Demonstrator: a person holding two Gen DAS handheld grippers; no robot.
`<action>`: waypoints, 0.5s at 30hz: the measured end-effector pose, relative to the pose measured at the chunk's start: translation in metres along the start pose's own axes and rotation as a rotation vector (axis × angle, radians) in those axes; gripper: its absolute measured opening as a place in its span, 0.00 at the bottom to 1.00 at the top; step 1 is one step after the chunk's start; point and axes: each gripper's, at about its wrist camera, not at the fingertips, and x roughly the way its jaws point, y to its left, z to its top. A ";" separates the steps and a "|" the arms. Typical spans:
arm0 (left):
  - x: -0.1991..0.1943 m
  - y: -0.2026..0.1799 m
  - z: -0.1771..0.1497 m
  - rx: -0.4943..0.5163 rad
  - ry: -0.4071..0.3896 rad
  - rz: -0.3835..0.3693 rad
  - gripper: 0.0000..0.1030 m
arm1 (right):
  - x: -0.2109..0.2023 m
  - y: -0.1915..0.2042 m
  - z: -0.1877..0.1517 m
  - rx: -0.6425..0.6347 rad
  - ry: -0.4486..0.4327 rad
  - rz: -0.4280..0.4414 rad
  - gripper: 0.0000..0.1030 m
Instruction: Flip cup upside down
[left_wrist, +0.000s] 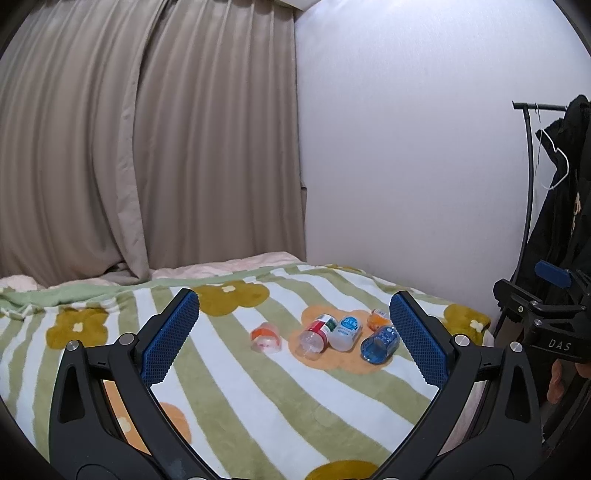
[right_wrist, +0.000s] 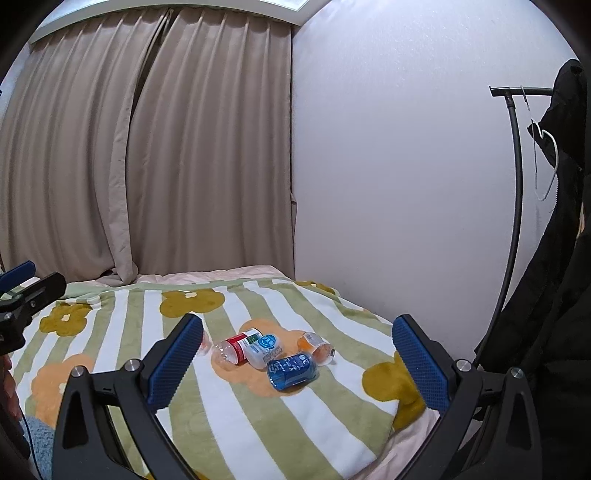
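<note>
Five small clear plastic cups lie on their sides on the fleecy striped blanket (left_wrist: 229, 398), clustered around its orange flower patch (right_wrist: 255, 380). The red-labelled cup (left_wrist: 316, 332) points its open mouth toward the camera. Left gripper (left_wrist: 293, 339) and right gripper (right_wrist: 297, 363) hover short of the cluster, jaws wide and empty.
</note>
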 end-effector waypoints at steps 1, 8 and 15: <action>0.000 0.000 0.000 0.003 0.001 0.001 1.00 | 0.000 0.001 0.000 -0.003 0.001 0.001 0.99; -0.002 -0.001 -0.001 0.008 0.007 -0.003 1.00 | -0.003 0.006 0.001 -0.004 0.001 0.003 0.99; -0.003 -0.001 0.000 0.017 0.022 -0.010 1.00 | -0.003 0.006 0.002 -0.008 0.001 -0.001 0.99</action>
